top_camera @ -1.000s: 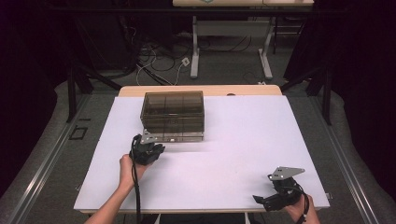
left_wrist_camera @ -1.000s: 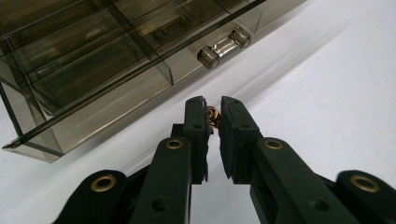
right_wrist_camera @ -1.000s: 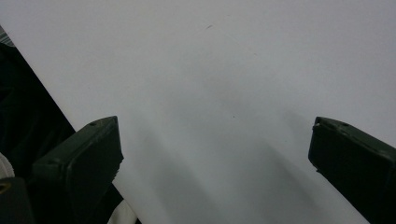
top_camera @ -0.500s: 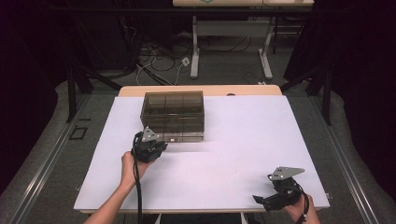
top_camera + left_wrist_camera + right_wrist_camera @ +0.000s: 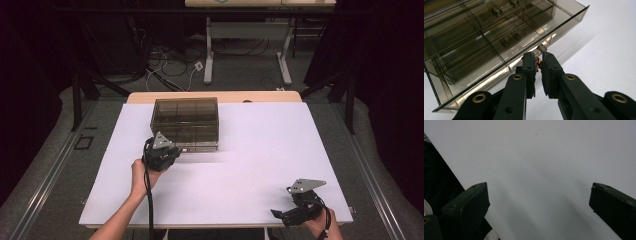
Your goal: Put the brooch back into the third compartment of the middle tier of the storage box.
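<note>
The left gripper [image 5: 538, 62] is clamped on a small coppery part [image 5: 538, 63] at its jaw tips, right against the front wall of the smoky box [image 5: 486, 37]. The part is too small to tell its long axis. The box's long side runs across the gripper's line. The right gripper [image 5: 539, 202], well apart, stands wide with nothing between its jaws, over the white table [image 5: 544, 157].
</note>
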`<action>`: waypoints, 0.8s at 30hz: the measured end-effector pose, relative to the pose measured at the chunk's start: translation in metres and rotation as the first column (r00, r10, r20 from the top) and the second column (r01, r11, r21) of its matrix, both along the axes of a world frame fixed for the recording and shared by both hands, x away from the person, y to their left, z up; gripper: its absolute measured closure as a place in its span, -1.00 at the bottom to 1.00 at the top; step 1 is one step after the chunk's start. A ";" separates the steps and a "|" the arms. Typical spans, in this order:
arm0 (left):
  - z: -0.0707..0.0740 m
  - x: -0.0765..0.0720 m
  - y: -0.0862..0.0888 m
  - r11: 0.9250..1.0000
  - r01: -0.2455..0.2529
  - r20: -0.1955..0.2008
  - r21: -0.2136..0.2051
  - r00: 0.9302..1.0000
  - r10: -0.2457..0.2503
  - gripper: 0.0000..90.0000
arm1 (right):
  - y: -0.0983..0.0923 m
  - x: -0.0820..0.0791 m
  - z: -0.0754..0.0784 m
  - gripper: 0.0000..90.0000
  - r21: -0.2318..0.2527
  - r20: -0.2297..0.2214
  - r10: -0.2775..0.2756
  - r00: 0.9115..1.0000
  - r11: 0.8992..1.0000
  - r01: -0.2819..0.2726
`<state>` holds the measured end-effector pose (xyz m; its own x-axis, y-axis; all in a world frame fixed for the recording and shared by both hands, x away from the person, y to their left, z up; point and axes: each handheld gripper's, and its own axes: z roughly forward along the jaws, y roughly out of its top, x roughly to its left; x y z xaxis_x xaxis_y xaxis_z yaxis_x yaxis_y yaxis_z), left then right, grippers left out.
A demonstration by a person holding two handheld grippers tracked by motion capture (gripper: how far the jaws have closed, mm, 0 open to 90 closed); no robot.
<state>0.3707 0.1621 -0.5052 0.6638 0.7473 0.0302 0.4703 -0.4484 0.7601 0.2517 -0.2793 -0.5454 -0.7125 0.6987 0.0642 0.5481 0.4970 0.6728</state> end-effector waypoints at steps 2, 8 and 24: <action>0.002 0.000 -0.001 1.000 0.002 -0.002 0.003 1.000 -0.002 0.80 | 0.000 0.000 0.000 -0.95 0.005 -0.004 -0.002 1.000 1.000 0.002; 0.005 0.003 -0.003 1.000 0.007 -0.003 0.003 1.000 -0.007 0.80 | 0.000 -0.001 0.000 -0.95 -0.001 -0.001 -0.005 1.000 1.000 0.005; 0.011 0.012 -0.013 1.000 0.012 0.008 -0.014 1.000 -0.012 0.80 | 0.000 -0.001 0.000 -0.95 0.001 -0.004 -0.006 1.000 1.000 0.006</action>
<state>0.3828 0.1490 -0.4940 0.6722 0.7400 0.0252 0.4591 -0.4433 0.7699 0.2509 -0.2793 -0.5457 -0.7079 0.7030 0.0681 0.5538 0.4927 0.6712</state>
